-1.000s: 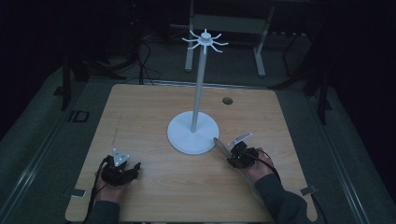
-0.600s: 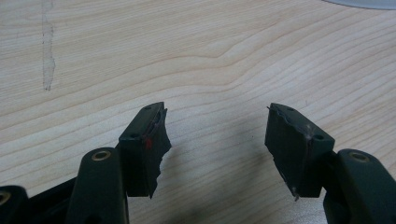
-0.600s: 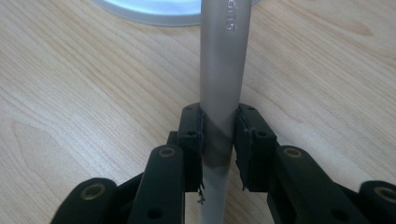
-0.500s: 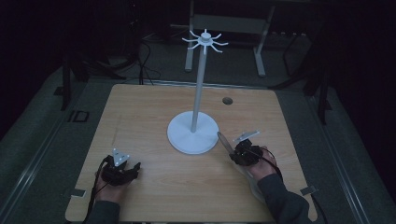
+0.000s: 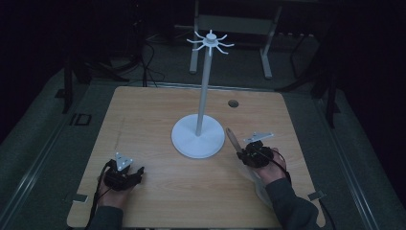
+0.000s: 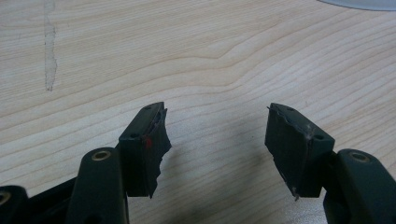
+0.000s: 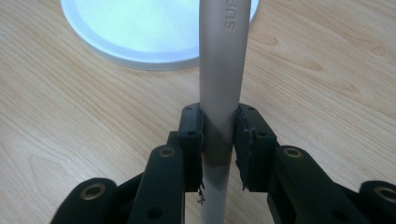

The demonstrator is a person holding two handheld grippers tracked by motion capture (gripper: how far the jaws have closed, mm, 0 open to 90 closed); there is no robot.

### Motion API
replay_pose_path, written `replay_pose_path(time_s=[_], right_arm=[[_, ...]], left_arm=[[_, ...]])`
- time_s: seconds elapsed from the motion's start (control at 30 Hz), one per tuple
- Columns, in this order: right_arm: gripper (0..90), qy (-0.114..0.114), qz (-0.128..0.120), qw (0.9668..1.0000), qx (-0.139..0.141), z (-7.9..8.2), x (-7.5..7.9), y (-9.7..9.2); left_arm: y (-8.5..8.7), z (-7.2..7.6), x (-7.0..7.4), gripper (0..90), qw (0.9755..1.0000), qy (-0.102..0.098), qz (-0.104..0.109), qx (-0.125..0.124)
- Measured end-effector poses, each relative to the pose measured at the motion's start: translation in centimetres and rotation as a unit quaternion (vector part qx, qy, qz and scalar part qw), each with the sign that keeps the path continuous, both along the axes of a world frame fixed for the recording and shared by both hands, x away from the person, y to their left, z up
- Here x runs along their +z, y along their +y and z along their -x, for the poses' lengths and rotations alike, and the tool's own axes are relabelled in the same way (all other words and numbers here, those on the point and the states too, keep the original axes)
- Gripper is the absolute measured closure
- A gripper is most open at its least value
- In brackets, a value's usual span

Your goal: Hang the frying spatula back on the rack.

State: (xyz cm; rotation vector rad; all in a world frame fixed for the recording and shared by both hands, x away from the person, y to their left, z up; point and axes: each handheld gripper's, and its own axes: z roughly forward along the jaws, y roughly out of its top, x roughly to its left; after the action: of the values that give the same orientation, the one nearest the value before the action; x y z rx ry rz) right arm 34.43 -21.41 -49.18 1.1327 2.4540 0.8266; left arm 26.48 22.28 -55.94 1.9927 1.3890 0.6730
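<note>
A white stand has a round base (image 5: 197,139), a tall pole (image 5: 204,86) and a ring of hooks on top (image 5: 209,40). To the right of the base, my right gripper (image 5: 243,154) is shut on the pale grey handle of a utensil (image 5: 231,139). That handle points toward the base. In the right gripper view the handle (image 7: 222,56) runs up between the pads of the right gripper (image 7: 218,116), its far end over the base (image 7: 140,32). My left gripper (image 5: 125,174) rests near the front left edge. Its jaws stand open over bare wood in the left gripper view (image 6: 215,126).
The wooden table (image 5: 143,120) has a small round hole (image 5: 233,103) at the back right. A pale scuff mark (image 6: 49,51) lies on the wood ahead of the left gripper. Dark floor and metal frames surround the table.
My right gripper has shifted slightly to the right with the handle still clamped in it. The left gripper has stayed where it was.
</note>
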Motion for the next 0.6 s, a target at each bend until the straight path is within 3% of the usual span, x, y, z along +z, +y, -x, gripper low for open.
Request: replay_pose_path(time_s=[0.6], right_arm=[[73.3,-0.036,-0.031,0.9988,-0.005,0.3,1.8,0.1]], left_arm=[[0.0,0.0,0.0,38.9,1.0000,-0.002,0.002,0.001]])
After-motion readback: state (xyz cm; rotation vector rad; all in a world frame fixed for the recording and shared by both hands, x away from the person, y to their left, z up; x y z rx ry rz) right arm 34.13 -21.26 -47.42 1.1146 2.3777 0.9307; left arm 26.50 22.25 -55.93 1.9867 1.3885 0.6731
